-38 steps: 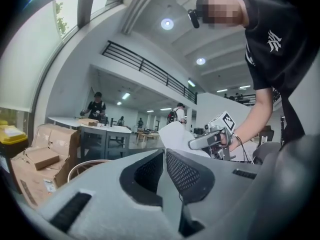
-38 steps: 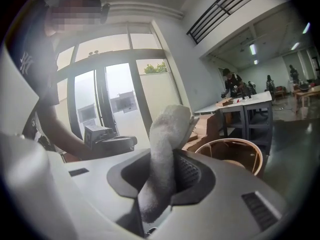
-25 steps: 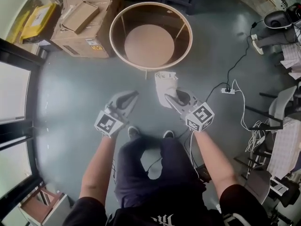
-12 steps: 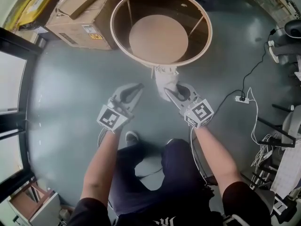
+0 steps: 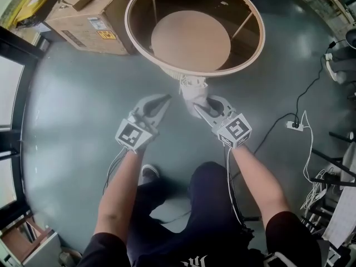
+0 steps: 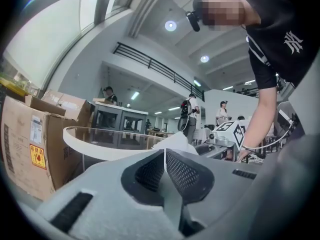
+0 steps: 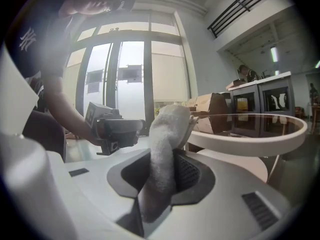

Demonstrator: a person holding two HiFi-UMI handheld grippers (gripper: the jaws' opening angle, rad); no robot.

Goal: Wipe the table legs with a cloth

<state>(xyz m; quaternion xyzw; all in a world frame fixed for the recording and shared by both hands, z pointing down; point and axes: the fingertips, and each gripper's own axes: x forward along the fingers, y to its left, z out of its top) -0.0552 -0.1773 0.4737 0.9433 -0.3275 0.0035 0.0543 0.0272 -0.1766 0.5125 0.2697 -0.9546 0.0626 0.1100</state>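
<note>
A round table with a glass top and a pale wooden rim [image 5: 142, 53] stands ahead of me, with a round lower shelf [image 5: 190, 40] and thin legs [image 5: 154, 4] seen through the glass. My right gripper [image 5: 199, 105] is shut on a white cloth [image 5: 193, 92], which hangs just below the table's near rim. In the right gripper view the cloth [image 7: 164, 149] stands up between the jaws, beside the table rim [image 7: 250, 134]. My left gripper [image 5: 162, 102] is shut with nothing in it, to the left of the cloth; its jaws [image 6: 164, 171] meet.
Cardboard boxes [image 5: 89, 13] sit on the grey floor left of the table. A cable and power strip [image 5: 293, 125] lie at the right, with chair legs beyond. A dark window frame [image 5: 11, 149] runs along the left. People stand far off in the left gripper view.
The table has come nearer and larger in view. Both grippers have moved up to its near rim, the right one carrying the cloth.
</note>
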